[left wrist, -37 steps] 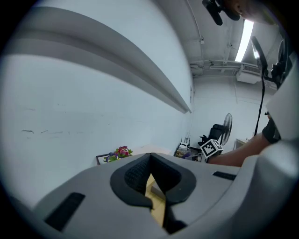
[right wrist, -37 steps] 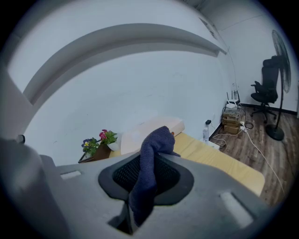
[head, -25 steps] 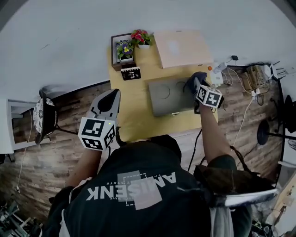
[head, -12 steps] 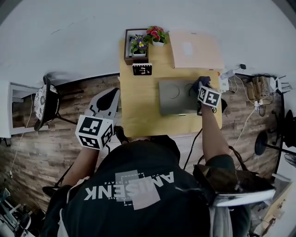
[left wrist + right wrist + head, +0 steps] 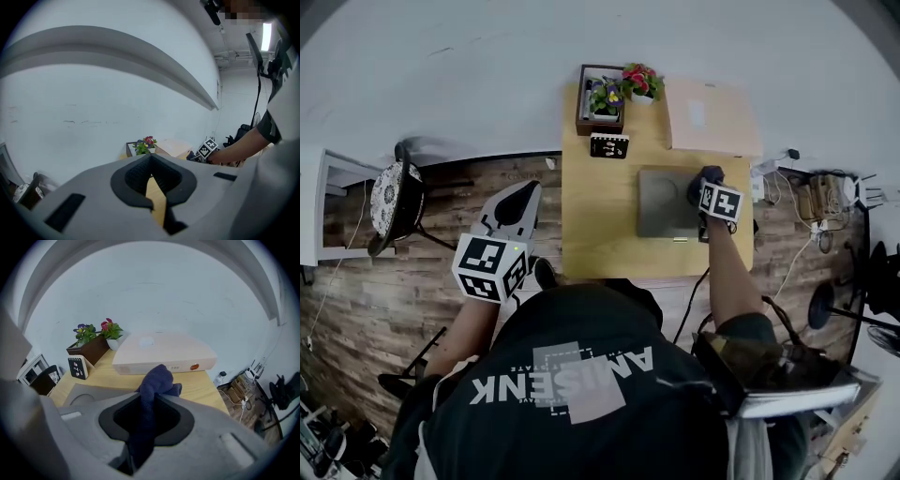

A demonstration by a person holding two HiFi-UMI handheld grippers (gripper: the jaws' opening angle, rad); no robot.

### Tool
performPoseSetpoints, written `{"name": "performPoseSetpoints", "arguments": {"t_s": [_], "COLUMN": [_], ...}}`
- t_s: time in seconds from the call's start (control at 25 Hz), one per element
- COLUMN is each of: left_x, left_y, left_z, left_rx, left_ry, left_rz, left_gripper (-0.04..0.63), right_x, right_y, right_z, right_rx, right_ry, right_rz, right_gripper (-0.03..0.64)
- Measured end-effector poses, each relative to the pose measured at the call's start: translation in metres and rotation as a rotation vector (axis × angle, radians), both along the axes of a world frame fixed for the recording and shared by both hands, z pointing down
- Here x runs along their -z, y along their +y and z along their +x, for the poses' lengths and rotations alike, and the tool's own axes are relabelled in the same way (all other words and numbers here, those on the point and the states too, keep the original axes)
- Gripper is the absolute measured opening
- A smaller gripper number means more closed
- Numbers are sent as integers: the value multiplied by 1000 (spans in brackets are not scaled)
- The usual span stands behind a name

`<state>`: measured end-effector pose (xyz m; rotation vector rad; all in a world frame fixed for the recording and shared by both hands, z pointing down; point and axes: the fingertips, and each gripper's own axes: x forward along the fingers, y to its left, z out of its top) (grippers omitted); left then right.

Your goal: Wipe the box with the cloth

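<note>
A flat beige box (image 5: 712,117) lies at the far right of the yellow table (image 5: 595,216); the right gripper view shows the box (image 5: 161,352) straight ahead. My right gripper (image 5: 705,187) is shut on a dark blue cloth (image 5: 699,176), at the far right corner of a flat grey slab (image 5: 664,202). In its own view the cloth (image 5: 157,378) bulges from between the jaws of the right gripper (image 5: 157,397). My left gripper (image 5: 525,192) hangs off the table's left side over the floor, jaws together and holding nothing; its own view (image 5: 151,158) looks toward the wall.
Two flower pots (image 5: 623,89) and a dark wooden tray (image 5: 598,103) stand at the table's back left, with a small black card (image 5: 608,145) in front. A chair (image 5: 394,202) stands on the floor at left. Cables and plugs (image 5: 806,187) lie right of the table.
The head view has shifted, so the table now sits further right in the picture. The right gripper with the cloth stays at the grey slab's far right corner. The left gripper has hardly moved.
</note>
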<state>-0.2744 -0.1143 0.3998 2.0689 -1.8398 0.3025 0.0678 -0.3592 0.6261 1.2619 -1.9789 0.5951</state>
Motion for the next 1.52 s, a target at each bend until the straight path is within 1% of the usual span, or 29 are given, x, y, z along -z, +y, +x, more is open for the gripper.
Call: {"name": "performPoseSetpoints", "arguments": {"t_s": [0.2,0.32,0.48,0.6,0.68,0.84,1.0,1.08,1.16,1.24,1.32,1.4,1.52], "left_x": [2,7,10,7,6,2,0,0,-3,-3,-3,-3,-4], "left_y": [10,17,25,30,33,38,45,49,52,53,55,58,63], "left_z": [-8,-8,-13,-17,-18,-25,-34,-38,-42,-44,-47,-53,-60], "left_rx": [3,-14,-24,-26,-30,-35,-25,-18,-12,-11,-13,-13,-10], "left_ry": [6,33,18,26,28,33,32,38,47,52,48,43,49], "left_rz": [4,11,17,8,8,4,6,6,2,1,2,0,3], "left_gripper": [0,0,0,0,0,0,0,0,0,0,0,0,0], "right_x": [-3,-4,-2,-1,1,1,2,1,-1,-2,-2,-2,0], "right_y": [12,14,19,24,26,37,42,49,56,58,59,63,68], "right_z": [-19,-21,-25,-26,-31,-53,-62,-75,-92,-99,-104,-115,-125], "right_rx": [-4,-47,-84,-98,-88,-31,-48,-16,24,15,-17,-22,-14], "right_ry": [-36,-21,-38,-40,-33,-35,-49,-71,-69,-49,-77,-120,-110], "right_rz": [-36,-41,-44,-35,-25,-29,-27,-50,-69,-68,-73,-87,-79], "right_gripper": [71,71,69,69,69,69,69,69,69,69,69,69,69]}}
